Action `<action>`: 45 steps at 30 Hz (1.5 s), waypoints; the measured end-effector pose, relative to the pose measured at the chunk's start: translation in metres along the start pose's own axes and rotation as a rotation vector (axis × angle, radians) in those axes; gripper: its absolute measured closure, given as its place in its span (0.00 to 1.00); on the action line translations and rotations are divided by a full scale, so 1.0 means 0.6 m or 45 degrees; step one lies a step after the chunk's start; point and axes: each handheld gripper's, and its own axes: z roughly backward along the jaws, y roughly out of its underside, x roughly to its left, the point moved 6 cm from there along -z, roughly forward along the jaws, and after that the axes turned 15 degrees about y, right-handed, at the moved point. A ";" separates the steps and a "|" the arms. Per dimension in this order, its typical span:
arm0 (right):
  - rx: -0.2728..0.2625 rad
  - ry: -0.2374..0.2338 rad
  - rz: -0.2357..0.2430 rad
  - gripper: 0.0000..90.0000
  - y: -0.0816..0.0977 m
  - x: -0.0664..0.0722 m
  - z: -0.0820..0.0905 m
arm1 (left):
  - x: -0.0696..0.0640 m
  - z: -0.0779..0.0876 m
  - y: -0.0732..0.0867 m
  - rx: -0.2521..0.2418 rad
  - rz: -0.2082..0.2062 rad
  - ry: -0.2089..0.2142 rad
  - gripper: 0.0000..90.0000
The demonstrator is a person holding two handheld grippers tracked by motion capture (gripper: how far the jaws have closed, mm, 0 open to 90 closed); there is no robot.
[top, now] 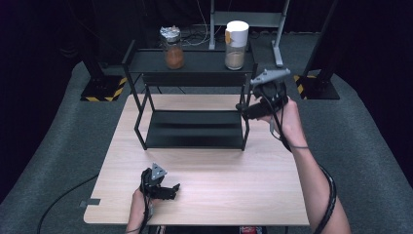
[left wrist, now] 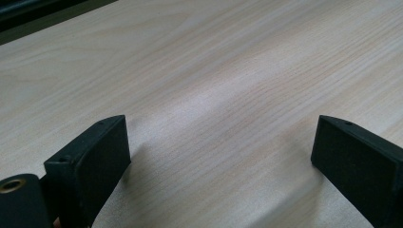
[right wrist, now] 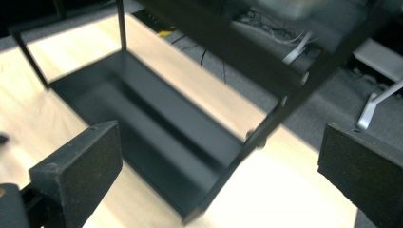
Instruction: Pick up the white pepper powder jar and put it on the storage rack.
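While held beside the rack (top: pixel 195 127) at its right post, right gripper (top: pixel 249 108) gapes wide, empty — white-capped jar (top: pixel 236 45) up on top shelf, just above. Left gripper (left wrist: pixel 221 156) open over table (top: pixel 219 190), holding nothing.

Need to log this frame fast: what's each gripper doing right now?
Left gripper: open, empty, low over the table.
Right gripper: open, empty, beside the black shelf rack.
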 end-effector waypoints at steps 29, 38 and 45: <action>0.204 -0.042 -0.272 0.00 0.431 0.124 -0.088 | 0.003 0.000 -0.001 0.004 0.009 0.007 0.05; 0.187 -0.049 -0.325 0.00 0.440 0.118 -0.088 | 0.002 0.000 -0.001 0.003 0.011 0.005 0.05; 0.174 -0.010 -0.334 0.00 0.441 0.123 -0.083 | 0.002 0.000 -0.001 0.004 0.010 0.005 0.05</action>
